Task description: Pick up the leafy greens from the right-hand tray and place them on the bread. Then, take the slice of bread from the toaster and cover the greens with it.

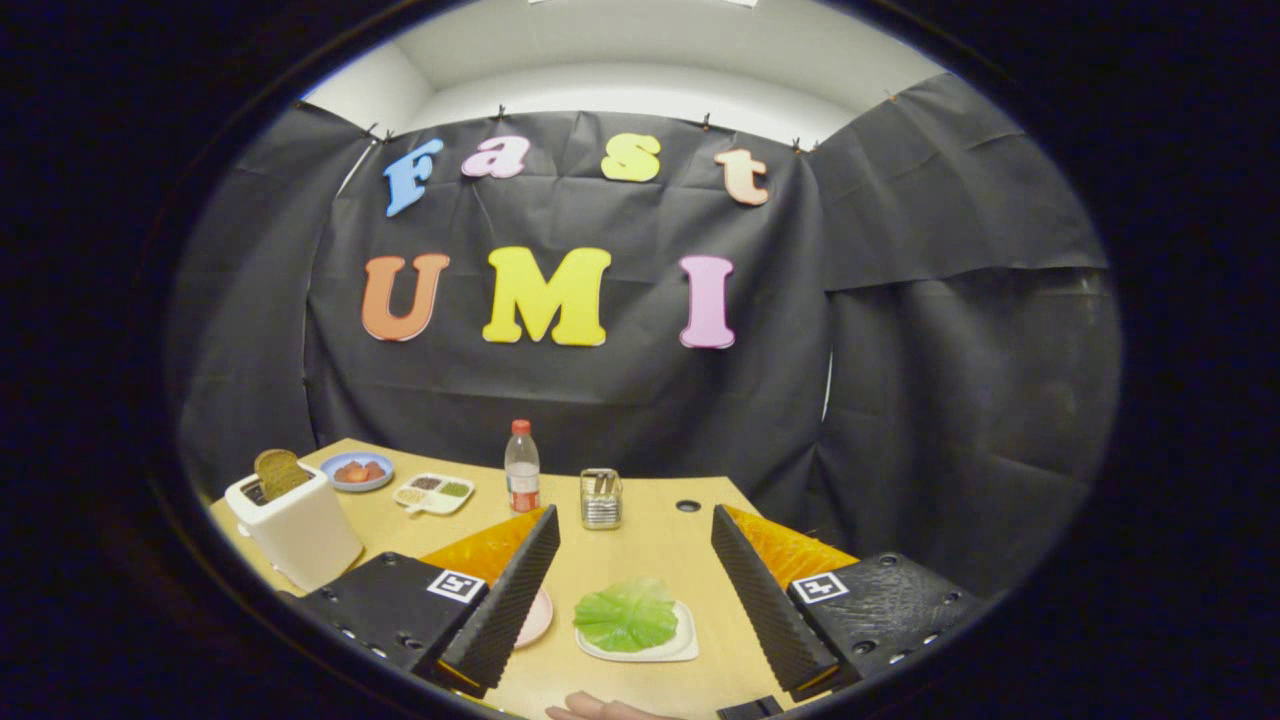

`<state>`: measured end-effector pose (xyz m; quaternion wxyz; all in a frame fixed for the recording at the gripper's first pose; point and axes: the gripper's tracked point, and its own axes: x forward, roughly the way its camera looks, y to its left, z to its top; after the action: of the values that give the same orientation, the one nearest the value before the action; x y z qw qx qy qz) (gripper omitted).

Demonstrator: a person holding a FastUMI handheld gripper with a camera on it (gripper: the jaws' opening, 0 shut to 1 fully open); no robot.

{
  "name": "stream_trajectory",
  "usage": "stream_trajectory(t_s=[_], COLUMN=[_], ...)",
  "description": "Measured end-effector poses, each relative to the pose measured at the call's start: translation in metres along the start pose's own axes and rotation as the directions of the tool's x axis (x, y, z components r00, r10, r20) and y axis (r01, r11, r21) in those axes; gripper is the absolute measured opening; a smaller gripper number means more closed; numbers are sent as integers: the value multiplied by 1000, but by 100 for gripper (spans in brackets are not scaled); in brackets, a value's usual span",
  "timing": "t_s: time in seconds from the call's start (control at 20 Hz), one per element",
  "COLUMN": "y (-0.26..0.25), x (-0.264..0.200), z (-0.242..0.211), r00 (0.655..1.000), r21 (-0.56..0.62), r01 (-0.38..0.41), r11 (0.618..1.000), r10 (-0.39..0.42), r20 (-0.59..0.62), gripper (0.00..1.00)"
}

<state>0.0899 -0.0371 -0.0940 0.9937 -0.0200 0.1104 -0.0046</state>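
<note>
The leafy greens (627,614) lie on a small white tray (684,646) on the wooden table, between my two fingers and a little below their tips. My gripper (635,525) is open, held above the table with nothing in it. A white toaster (297,525) stands to the left of the left finger, with a brown slice of bread (279,471) sticking up out of its slot. A pink plate (536,617) peeks out from behind the left finger, left of the greens' tray; what lies on it is hidden.
Beyond the fingers stand a clear bottle with a red cap (521,467) and a small metal holder (601,497). Further left sit a blue plate with reddish food (357,471) and a white divided dish (434,492). A person's hand (598,709) rests at the table's near edge.
</note>
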Motion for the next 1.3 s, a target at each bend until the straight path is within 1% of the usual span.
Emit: stream_trajectory(t_s=[0.15,0.3,0.55,0.65,0.9,1.05,1.15,1.2,1.3], y=[-17,-19,-35,-32,-31,-31,-29,-26,-18], x=[43,85,151,171,202,213,215,215,214], z=[-24,-56,-112,-135,-182,-199,-203,-205,-206], r00=[997,985,945,920,872,852,845,841,834], r21=[-21,0,28,65,135,159,169,180,197], r01=[36,9,18,3,6,15,8,1,-16], r11=[999,1000,999,998,991,987,986,984,980], r10=[-38,-9,-8,22,61,71,84,97,122], r20=[-67,-172,-326,-390,-485,-519,-528,-532,-538], gripper=[95,95,95,95,95,94,95,93,78])
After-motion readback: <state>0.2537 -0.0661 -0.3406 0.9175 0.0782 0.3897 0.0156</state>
